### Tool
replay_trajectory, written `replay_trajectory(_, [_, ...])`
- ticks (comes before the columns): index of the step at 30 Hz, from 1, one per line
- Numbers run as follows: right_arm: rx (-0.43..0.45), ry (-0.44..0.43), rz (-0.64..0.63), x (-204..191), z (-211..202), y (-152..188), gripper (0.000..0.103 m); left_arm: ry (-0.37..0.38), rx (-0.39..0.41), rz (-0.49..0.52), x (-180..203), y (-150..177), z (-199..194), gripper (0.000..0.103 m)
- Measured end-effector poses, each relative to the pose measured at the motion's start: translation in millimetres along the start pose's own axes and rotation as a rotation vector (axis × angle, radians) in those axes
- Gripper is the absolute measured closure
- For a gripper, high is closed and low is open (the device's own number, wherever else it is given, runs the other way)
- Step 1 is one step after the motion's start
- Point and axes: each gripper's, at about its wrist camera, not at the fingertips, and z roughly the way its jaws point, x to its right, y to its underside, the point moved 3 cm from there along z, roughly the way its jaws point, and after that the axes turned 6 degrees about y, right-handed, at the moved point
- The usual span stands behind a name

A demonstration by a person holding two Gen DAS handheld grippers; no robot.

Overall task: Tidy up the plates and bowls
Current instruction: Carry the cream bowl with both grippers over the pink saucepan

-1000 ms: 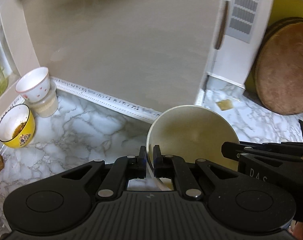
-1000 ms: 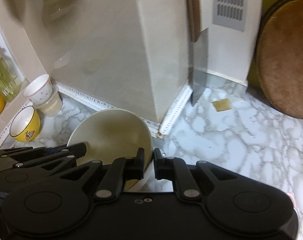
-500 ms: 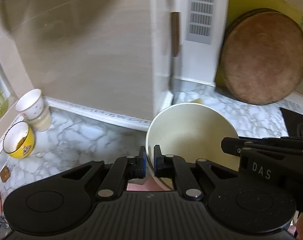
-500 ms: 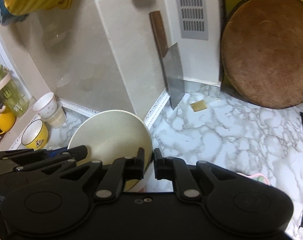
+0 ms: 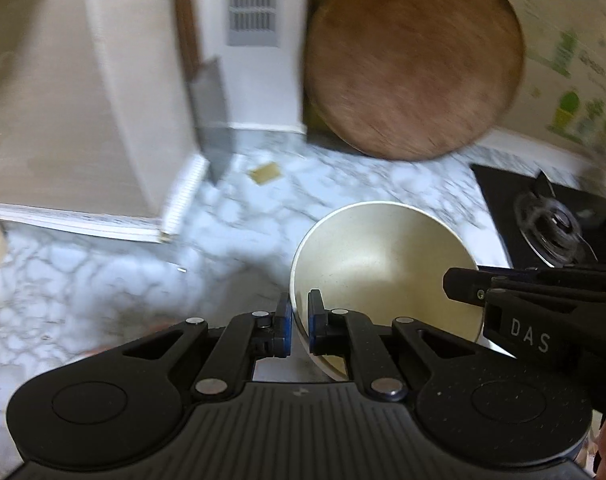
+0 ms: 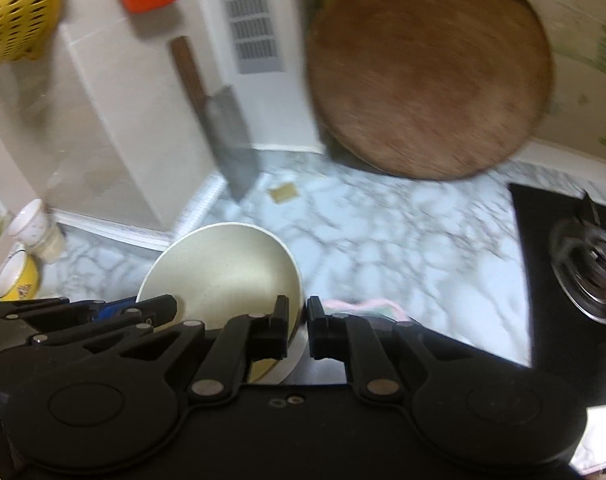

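Note:
A cream bowl is held in the air above the marble counter, tilted toward the cameras. My left gripper is shut on its left rim. My right gripper is shut on its right rim; the bowl also shows in the right wrist view. Each gripper shows in the other's view, the right one at the bowl's far side, the left one likewise. A yellow bowl and a white cup stacked on another cup stand at the far left.
A round wooden board leans on the back wall. A cleaver hangs on the white pillar. A black gas hob lies to the right. A pink-edged cloth lies below the bowl. A yellow basket hangs top left.
Both grippers have carried the bowl to the right and back from the wall; the hob has come into view and the cups have slid to the left edge.

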Motion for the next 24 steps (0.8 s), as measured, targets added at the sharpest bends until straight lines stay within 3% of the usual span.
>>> replay_trajectory(10, [-0.048,0.076,0.064,52,17,31,0.092,0.049,-0.094,0.031,34,17,47,0.097])
replay_trajectory(24, [-0.106,0.080,0.081,67,44,45,0.092,0.023,-0.128,0.070,42,22,73,0.097])
